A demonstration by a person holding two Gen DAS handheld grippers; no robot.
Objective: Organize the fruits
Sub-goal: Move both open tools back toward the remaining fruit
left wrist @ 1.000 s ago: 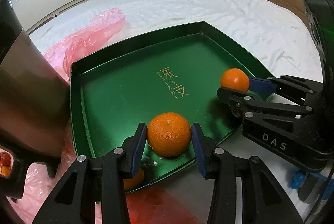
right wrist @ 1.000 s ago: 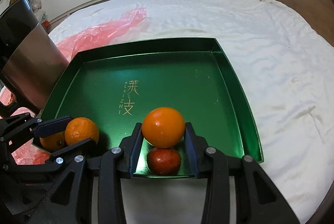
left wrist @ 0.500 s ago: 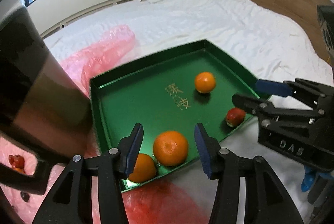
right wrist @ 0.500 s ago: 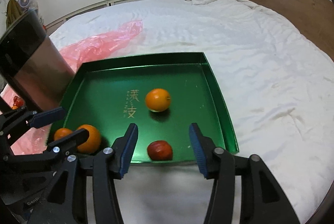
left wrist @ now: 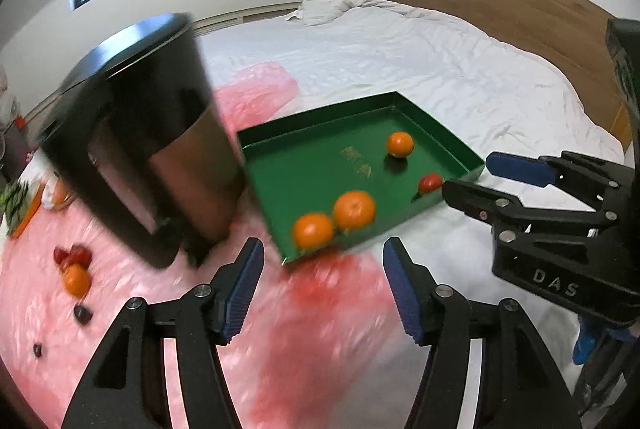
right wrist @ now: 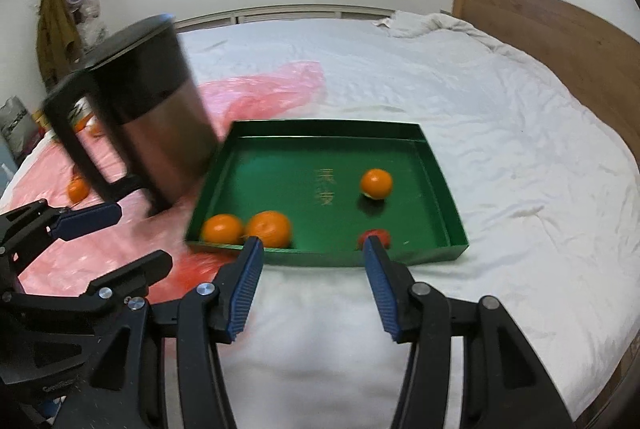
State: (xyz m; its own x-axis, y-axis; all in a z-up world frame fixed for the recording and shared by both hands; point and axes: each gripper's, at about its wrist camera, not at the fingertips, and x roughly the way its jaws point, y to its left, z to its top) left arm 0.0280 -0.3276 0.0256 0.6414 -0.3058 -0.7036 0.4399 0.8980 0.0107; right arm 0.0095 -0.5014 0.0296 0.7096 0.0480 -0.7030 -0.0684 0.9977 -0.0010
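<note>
A green tray [left wrist: 320,117] [right wrist: 328,131] lies on the white bed. Two oranges [left wrist: 354,209] [right wrist: 269,228] sit side by side at its near left corner. A third orange [left wrist: 400,144] [right wrist: 376,183] and a small red fruit [left wrist: 430,182] [right wrist: 376,235] lie toward its right side. My left gripper [left wrist: 322,261] [right wrist: 140,237] hovers short of the tray over the pink plastic, its jaws opening with nothing between them. My right gripper [right wrist: 313,253] [left wrist: 474,175] hangs above the tray's near edge, open and holding nothing.
A black and steel kettle [left wrist: 152,149] [right wrist: 148,109] stands left of the tray on a pink plastic sheet [left wrist: 160,309] [right wrist: 260,93]. A loose orange [left wrist: 76,277] and small red fruits [left wrist: 72,255] lie on that sheet. A wooden headboard [left wrist: 500,1] borders the bed.
Both grippers let go of their oranges, spread their jaws and drew back and up from the tray. The released oranges now rest in the tray.
</note>
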